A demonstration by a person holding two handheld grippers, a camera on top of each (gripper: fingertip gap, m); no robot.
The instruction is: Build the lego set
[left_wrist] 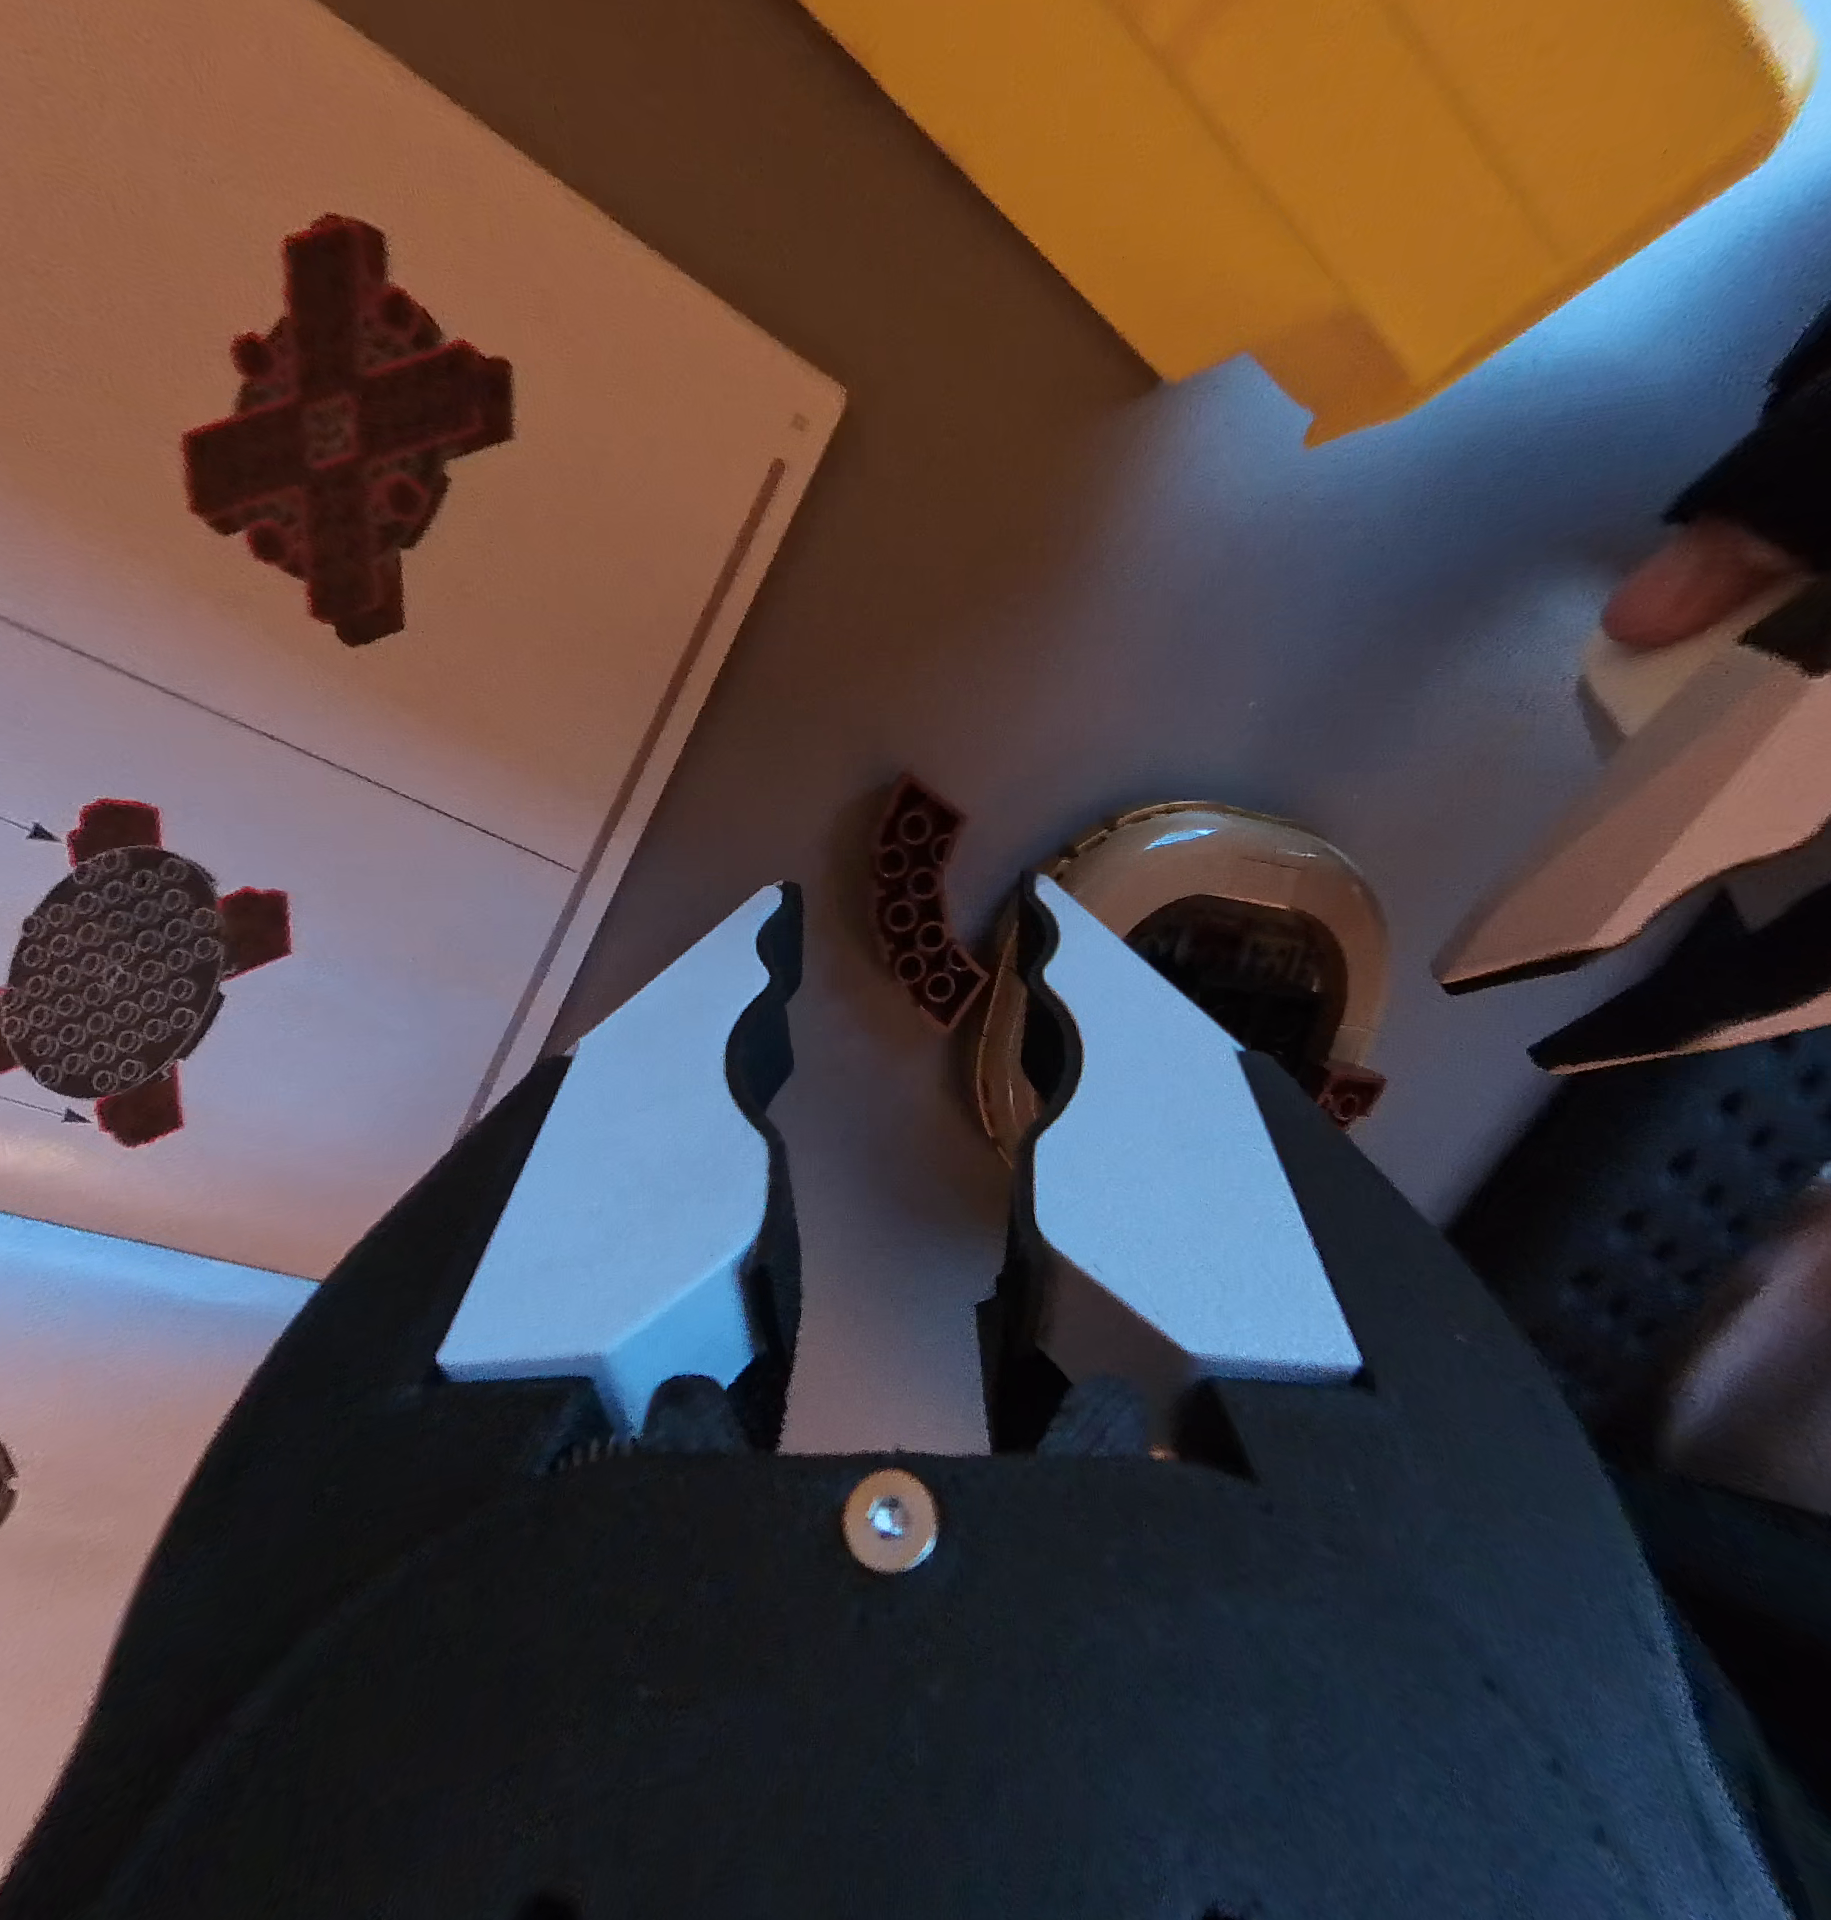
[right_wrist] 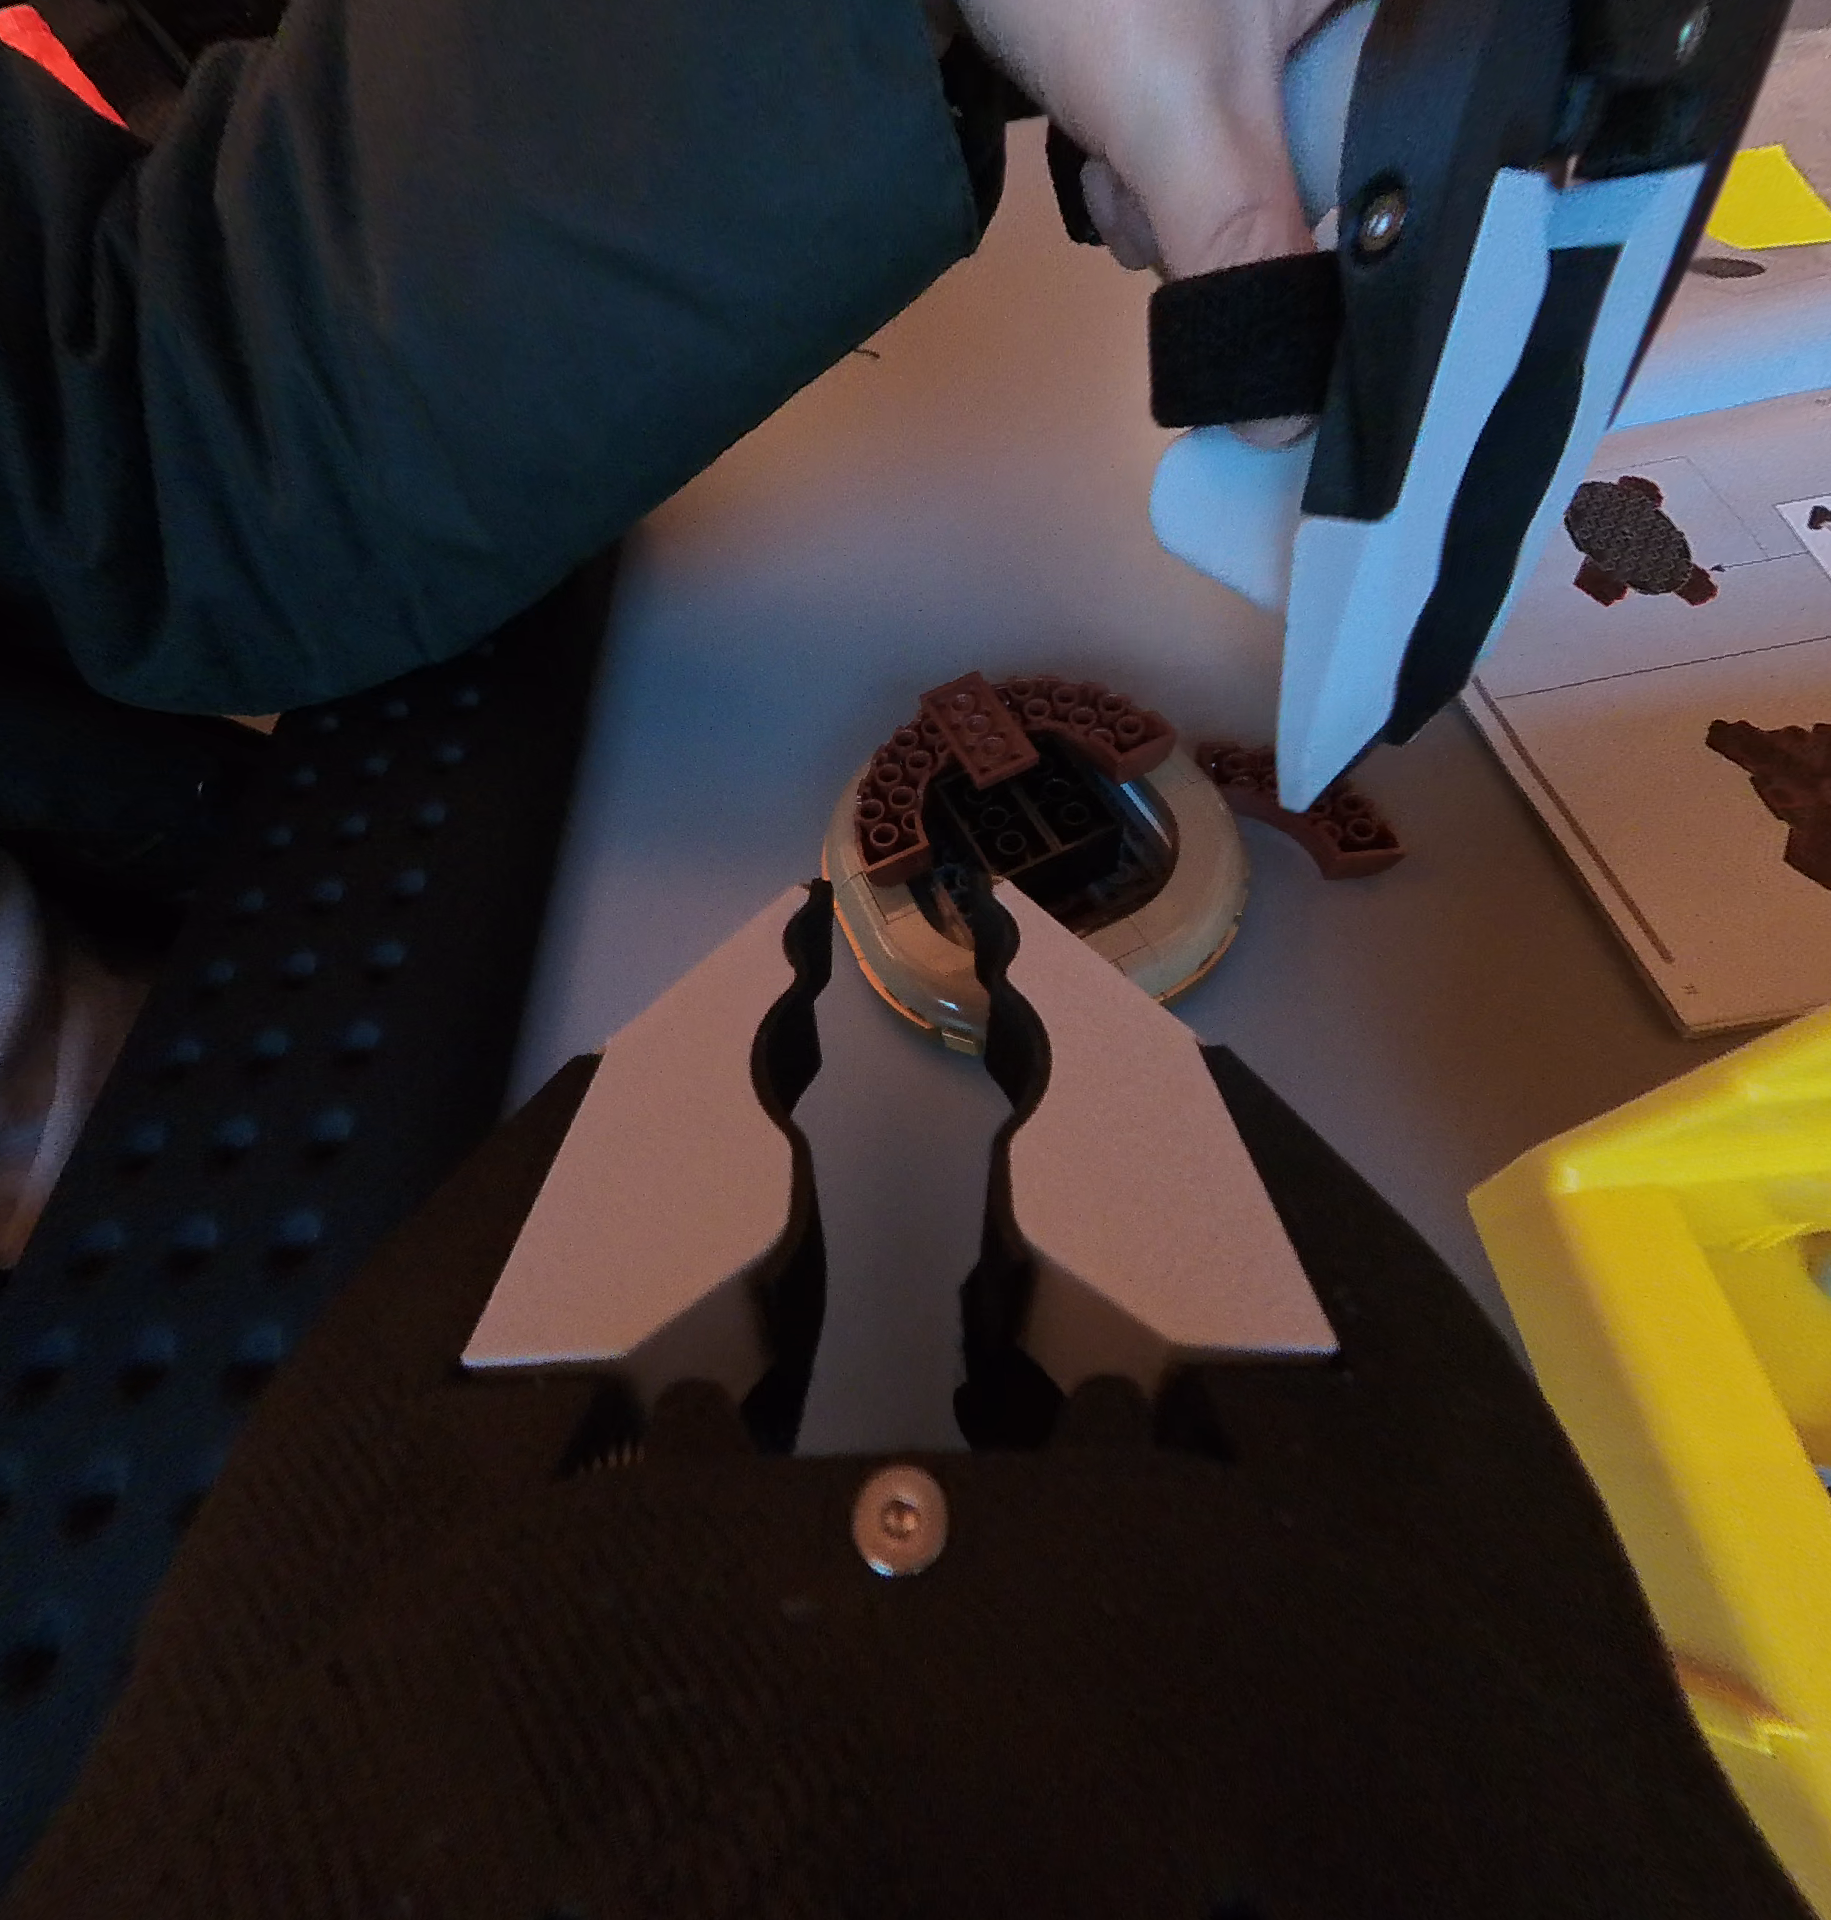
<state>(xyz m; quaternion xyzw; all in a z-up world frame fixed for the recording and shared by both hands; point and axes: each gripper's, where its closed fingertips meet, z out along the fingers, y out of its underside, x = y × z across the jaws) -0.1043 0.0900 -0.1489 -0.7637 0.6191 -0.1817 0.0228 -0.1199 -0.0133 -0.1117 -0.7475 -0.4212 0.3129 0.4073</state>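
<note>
In the left wrist view, an open instruction booklet (left_wrist: pixel 391 665) lies at nine to eleven o'clock on the grey desk (left_wrist: pixel 1046 623), its pages printed with dark red build diagrams. The left tongs (left_wrist: pixel 911 914) hover over the desk with a narrow gap between the fingers and nothing in it. Just past the tips, at twelve o'clock, a loose curved dark red brick (left_wrist: pixel 921 914) lies flat — just beside it, toward one o'clock, sits the round tan lego build (left_wrist: pixel 1243 883) with its dark hollow middle. A yellow bin (left_wrist: pixel 1358 177) fills the upper right.

In the right wrist view, a dark sleeve (right_wrist: pixel 423 364) crosses the upper left. The right tongs (right_wrist: pixel 900 904) are parted a little and empty, their tips at the near rim of the build (right_wrist: pixel 1202 914), which carries curved dark red bricks and a small red plate on top. At two o'clock, the other tongs point down over the loose curved brick (right_wrist: pixel 1347 831) — whether they touch it is unclear.
</note>
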